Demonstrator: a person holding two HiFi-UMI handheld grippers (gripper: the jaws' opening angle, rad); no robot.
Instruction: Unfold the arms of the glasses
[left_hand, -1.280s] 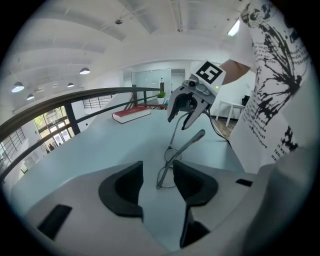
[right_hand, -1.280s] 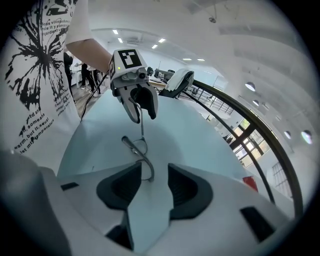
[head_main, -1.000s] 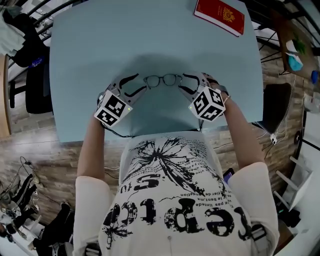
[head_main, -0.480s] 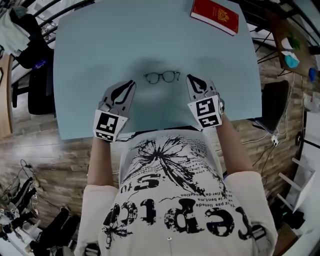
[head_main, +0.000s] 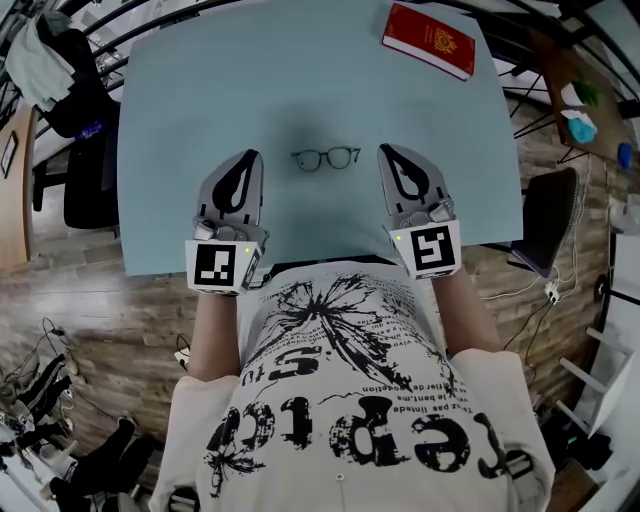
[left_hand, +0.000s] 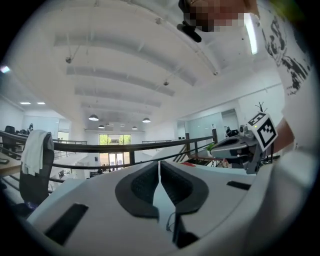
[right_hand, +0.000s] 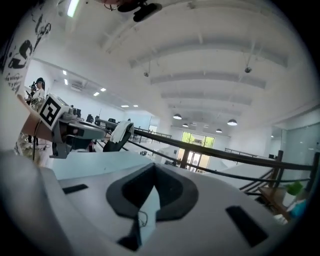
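Pale blue tabletop (head_main: 200, 100) bearing glasses (head_main: 326, 158) near its middle, lying free of any grip. Flanked just beside on one side by left gripper (head_main: 249, 158), jaws closing with tips meeting on nothing, and on the other by right gripper (head_main: 386, 152), clenched and likewise empty, both pointing away from the person. Red book (head_main: 428, 38) well apart at the far right corner, wooden floor (head_main: 100, 320) beyond the near edge.

The table (head_main: 300, 80) is viewed steeply from above in the head view, its near edge at the person's chest. Both gripper views are aimed level and low over the table, toward its far edge; the railing (left_hand: 121, 146) beyond is shared by them.
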